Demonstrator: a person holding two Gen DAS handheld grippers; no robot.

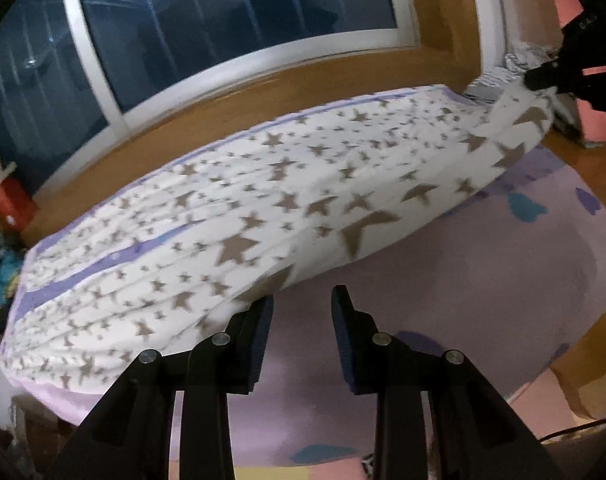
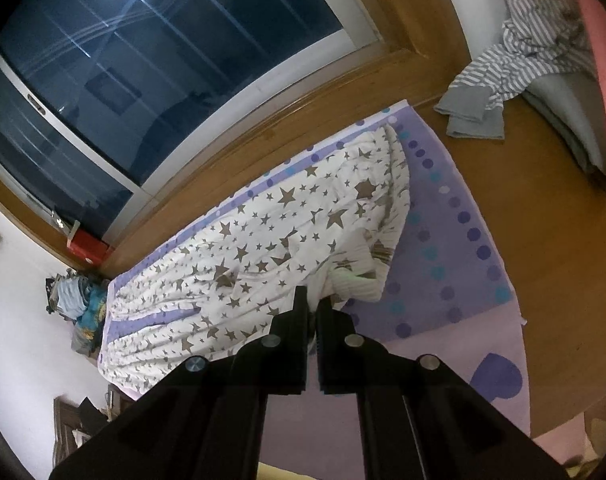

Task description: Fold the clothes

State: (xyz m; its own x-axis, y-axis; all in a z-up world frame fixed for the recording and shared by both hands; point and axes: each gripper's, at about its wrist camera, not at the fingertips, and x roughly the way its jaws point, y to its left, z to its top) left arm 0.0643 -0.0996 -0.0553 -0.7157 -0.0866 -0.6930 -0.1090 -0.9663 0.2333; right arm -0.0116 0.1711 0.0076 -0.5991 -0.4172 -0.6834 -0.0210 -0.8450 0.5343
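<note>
Left wrist view
- Left gripper [image 1: 302,300]: at 6 o'clock, black arms with dark blue pads, jaws partly apart with nothing between them. The left pad's tip touches or overlaps the cloth's near edge; blur hides which.
- Cloth [image 1: 231,216]: white fabric with brown stars, running from 8 o'clock to 2 o'clock across the middle. Its far end at 2 o'clock is lifted off the mat.
- Right gripper [image 1: 533,78]: at 2 o'clock, black, its tip at the cloth's raised end. Jaw gap cannot be told in this view.
- Mat [image 1: 483,272]: lilac with blue and purple shapes, under the cloth, bare from 3 to 6 o'clock.
- Window [image 1: 223,20]: dark glass in a white frame, from 10 to 1 o'clock, wooden sill below it.

Right wrist view
- Right gripper [image 2: 311,308]: at 6 o'clock, jaws closed on a pinch of the cloth's edge, which bunches at the tips.
- Cloth [image 2: 263,248]: fills the centre, from 8 o'clock to 1 o'clock, lying wrinkled on the mat; a fold rises towards the tips.
- Mat [image 2: 447,240]: purple with dotted border at 3 o'clock, paler lilac with a purple heart at 5 o'clock.
- Striped garment [image 2: 519,56]: grey and white, crumpled on the wooden floor at 1 o'clock, well apart from the cloth.
- Red box [image 2: 89,250]: at 9 o'clock, below the window's corner.
- Window [image 2: 143,80]: dark, from 9 to 12 o'clock.
</note>
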